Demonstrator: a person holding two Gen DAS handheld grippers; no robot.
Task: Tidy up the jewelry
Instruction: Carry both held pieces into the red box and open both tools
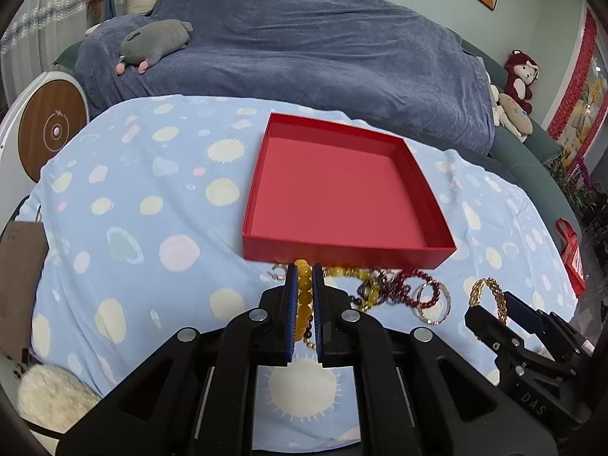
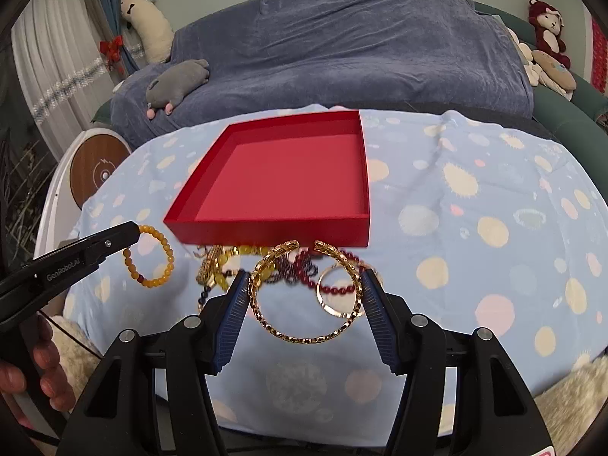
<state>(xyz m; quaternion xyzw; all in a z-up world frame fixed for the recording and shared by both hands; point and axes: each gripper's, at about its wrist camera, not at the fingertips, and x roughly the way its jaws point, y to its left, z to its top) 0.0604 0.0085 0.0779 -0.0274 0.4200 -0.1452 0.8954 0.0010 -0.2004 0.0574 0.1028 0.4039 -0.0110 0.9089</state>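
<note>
Surface: a blue spotted cloth covered the table.
Left gripper: clamped on a yellow bead bracelet, lifted off the cloth.
Right gripper: pads pressed on a gold bangle.
Pile: other jewelry lay just before the box.
Box: the red box sat empty beyond.

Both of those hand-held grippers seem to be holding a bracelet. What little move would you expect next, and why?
Probably carry both forward over the red box. The left hand-held gripper is shut on the yellow bead bracelet, the right hand-held gripper holds the gold bangle, and the box sits empty just beyond the jewelry pile.
</note>
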